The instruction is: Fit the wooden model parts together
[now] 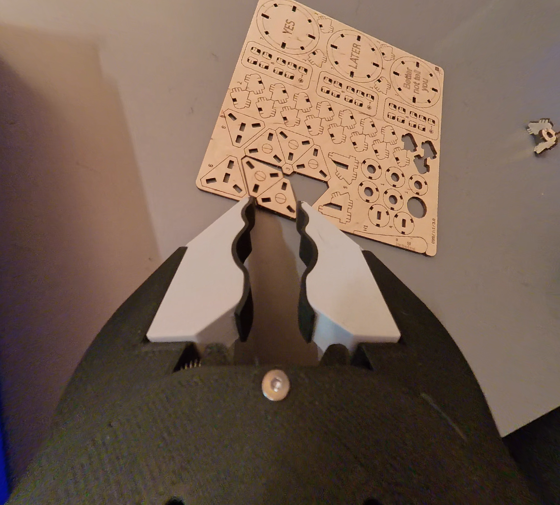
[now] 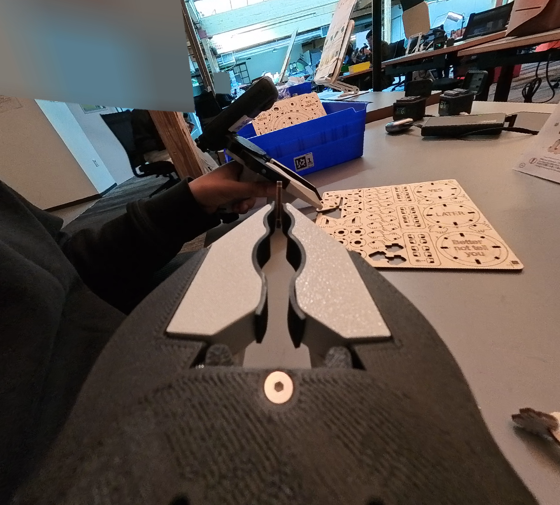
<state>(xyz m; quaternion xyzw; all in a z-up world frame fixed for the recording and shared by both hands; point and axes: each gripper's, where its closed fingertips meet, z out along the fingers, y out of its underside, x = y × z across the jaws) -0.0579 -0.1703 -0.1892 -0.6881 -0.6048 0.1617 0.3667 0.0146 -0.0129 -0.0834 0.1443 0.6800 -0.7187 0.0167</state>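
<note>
Plywood sheet [image 1: 315, 66], thin and pale, lies flat on the grey desk [image 1: 485, 278]. It is laser-cut with discs, triangles and small toothed parts, and a few gaps along its near and right edges show the desk through them. The left hand-held gripper [image 1: 275, 205] is at the sheet's near edge, its two dark pads pressed on either side of a triangular wooden piece [image 1: 276, 195]. The right wrist view shows this piece tilted up off the sheet at the fingertips. The right hand-held gripper [image 2: 278, 208] is held near the person, apart from the sheet. Its jaws are closed on a thin wooden piece [image 2: 278, 190] that stands edge-on and pokes up past the tips. A pair of loose cut-out parts [image 1: 542, 139] lies on the desk to the right of the sheet, and a blue bin [image 2: 318, 139] holding another sheet stands at the far side. The plywood looks light and stiff, but probably brittle at the small tabs and narrow necks. Such pieces are likely best taken by opposite edges across their width, with light pressure, since the smooth faces may slip and the thin wood may snap if twisted.
</note>
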